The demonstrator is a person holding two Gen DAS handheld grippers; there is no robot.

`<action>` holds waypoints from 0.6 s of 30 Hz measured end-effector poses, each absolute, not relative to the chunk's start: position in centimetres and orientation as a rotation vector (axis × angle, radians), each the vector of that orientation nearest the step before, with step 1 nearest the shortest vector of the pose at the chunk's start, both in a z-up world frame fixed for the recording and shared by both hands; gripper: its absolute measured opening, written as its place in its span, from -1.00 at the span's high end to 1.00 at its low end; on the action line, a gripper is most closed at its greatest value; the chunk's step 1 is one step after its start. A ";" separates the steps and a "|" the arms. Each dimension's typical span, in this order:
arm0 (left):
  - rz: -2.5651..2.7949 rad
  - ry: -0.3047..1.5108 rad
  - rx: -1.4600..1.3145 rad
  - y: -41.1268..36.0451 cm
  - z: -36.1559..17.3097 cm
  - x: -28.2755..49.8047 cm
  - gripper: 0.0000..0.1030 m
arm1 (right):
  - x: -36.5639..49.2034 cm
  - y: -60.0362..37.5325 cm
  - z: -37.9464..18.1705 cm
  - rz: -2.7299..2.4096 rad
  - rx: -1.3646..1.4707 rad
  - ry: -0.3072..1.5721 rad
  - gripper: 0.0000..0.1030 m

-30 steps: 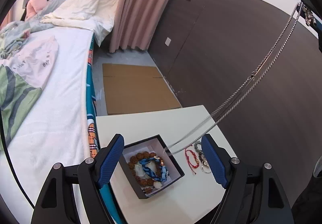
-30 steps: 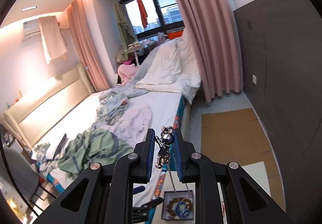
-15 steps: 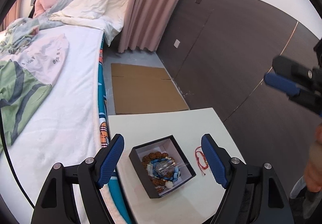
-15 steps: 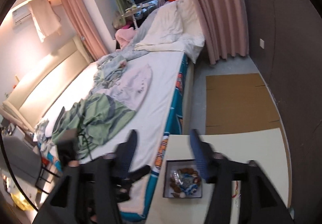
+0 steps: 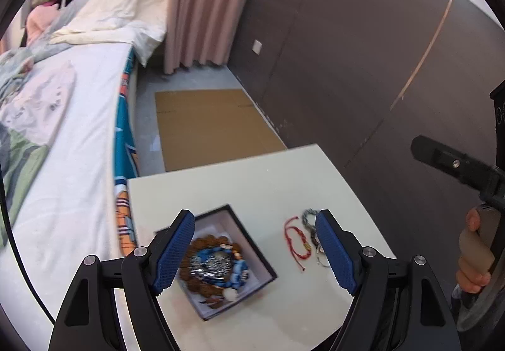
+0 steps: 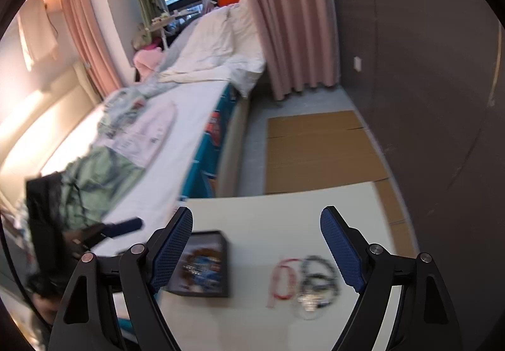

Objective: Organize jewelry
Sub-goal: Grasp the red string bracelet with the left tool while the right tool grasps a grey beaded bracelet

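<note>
A black jewelry box point(image 5: 252, 259) with a white lining sits on the white table point(image 5: 252, 180). It holds a brown bead bracelet, a blue piece and a silver chain point(image 5: 214, 266). A red cord bracelet point(image 5: 296, 240) and dark bead bracelets point(image 5: 311, 226) lie on the table right of the box. My left gripper point(image 5: 255, 250) is open and empty above the box. My right gripper point(image 6: 257, 250) is open and empty above the table, over the box point(image 6: 217, 237) and the loose bracelets point(image 6: 315, 272); the red cord point(image 6: 284, 275) lies beside them.
A bed point(image 5: 63, 117) with white bedding and clothes runs along the table's left edge. Flat cardboard point(image 5: 208, 127) lies on the floor beyond the table. A dark panelled wall point(image 5: 363, 61) stands to the right. The right gripper's body point(image 5: 457, 165) shows at the right.
My right gripper opened and let go of the silver chain, which now lies in the box. It then swung down toward the table. My left gripper shifted slightly.
</note>
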State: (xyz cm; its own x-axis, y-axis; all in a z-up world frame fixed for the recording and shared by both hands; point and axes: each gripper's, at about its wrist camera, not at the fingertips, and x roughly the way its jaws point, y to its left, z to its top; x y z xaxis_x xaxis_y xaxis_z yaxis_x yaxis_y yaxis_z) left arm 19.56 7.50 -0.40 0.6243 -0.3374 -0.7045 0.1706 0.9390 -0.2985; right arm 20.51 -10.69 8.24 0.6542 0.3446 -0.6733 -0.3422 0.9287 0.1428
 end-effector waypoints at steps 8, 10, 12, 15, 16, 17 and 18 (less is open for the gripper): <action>-0.329 0.918 -0.116 2.4 -2.5 20.4 -0.54 | 21.1 -16.6 3.0 0.386 0.107 0.834 -0.65; -0.342 0.936 -0.090 1.0 -2.9 20.7 -0.54 | 21.4 -17.8 2.4 0.357 0.110 0.840 -0.65; -0.356 0.950 -0.069 -0.2 -3.3 20.9 -0.54 | 21.4 -18.8 2.0 0.330 0.112 0.839 -0.65; -0.379 0.972 -0.033 -2.0 -3.8 21.3 -0.54 | 21.2 -20.2 1.3 0.336 0.134 0.842 -0.65; -0.386 0.980 -0.023 -2.7 -4.1 21.4 -0.54 | 21.2 -20.6 1.1 0.341 0.141 0.846 -0.65; -0.392 0.991 -0.013 -3.3 -4.5 21.6 -0.54 | 21.2 -21.0 0.9 0.341 0.149 0.850 -0.65; -0.393 1.001 -0.004 -3.8 -4.8 21.8 -0.54 | 21.2 -21.4 0.7 0.338 0.154 0.856 -0.65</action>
